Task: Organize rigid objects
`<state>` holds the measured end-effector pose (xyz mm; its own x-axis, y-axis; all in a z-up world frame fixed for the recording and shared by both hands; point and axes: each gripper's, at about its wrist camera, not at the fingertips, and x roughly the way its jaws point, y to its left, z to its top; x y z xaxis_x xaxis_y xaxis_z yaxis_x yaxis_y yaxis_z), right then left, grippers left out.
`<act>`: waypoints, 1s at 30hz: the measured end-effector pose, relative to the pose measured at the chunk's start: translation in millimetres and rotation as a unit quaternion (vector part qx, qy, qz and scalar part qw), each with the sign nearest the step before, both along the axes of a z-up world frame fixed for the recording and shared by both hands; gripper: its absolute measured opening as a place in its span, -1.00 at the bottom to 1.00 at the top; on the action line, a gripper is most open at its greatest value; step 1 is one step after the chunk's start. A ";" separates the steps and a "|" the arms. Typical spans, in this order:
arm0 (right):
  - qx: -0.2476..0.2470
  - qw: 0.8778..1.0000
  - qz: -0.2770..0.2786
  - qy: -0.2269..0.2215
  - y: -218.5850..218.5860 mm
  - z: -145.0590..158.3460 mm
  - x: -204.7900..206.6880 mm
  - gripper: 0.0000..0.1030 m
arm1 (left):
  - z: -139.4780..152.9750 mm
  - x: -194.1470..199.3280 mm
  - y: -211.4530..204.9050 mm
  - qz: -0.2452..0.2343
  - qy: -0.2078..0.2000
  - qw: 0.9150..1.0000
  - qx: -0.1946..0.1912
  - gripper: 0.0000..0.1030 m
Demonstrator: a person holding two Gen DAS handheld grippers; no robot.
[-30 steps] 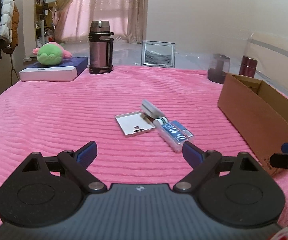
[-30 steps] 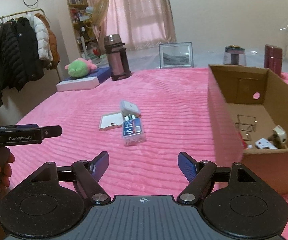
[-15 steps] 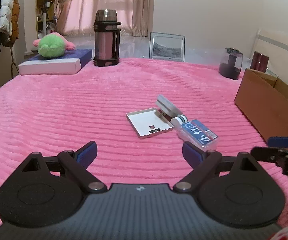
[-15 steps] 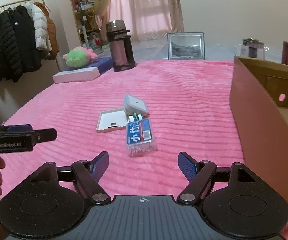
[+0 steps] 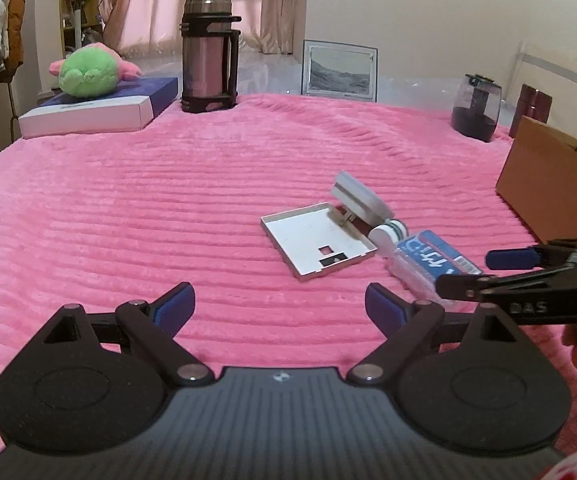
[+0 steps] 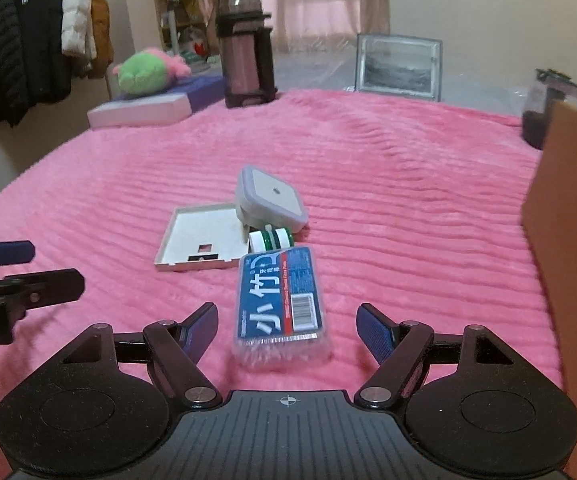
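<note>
A clear plastic box with a blue label (image 6: 280,300) lies on the pink blanket, its near end between the fingers of my open right gripper (image 6: 286,326). It also shows in the left wrist view (image 5: 428,260). Touching its far end are a small white and green roll (image 6: 270,239), a grey square plug-in device (image 6: 270,198) and a flat white tray lid (image 6: 200,242). My left gripper (image 5: 278,306) is open and empty, left of the pile and near the lid (image 5: 318,240). The right gripper's fingers (image 5: 464,282) enter the left view beside the box.
A cardboard box (image 6: 568,224) stands at the right edge of the bed. At the back are a thermos (image 5: 208,52), a green plush on a flat white box (image 5: 96,108), a framed picture (image 5: 340,70) and a dark jar (image 5: 476,108). Coats hang at the left.
My right gripper has moved forward and down until the blue-label box lies between its open fingers. The left gripper has come closer to the pile. The objects have not moved.
</note>
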<state>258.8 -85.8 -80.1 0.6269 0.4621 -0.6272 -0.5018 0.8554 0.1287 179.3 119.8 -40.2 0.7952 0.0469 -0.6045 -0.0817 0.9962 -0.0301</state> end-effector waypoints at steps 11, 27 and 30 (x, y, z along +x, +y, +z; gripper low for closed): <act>-0.027 0.999 0.011 0.013 22.8 -18.9 24.2 0.05 | -15.2 19.9 3.3 -0.001 0.015 1.000 -0.012 0.74; -0.005 1.000 -0.029 -0.004 -20.7 -5.1 16.6 0.04 | -34.6 86.6 -28.9 -0.017 0.029 0.999 -0.004 0.74; -0.005 1.000 -0.031 -0.003 -25.6 -6.3 19.4 0.04 | -41.1 100.8 -34.0 -0.014 0.035 0.999 -0.002 0.74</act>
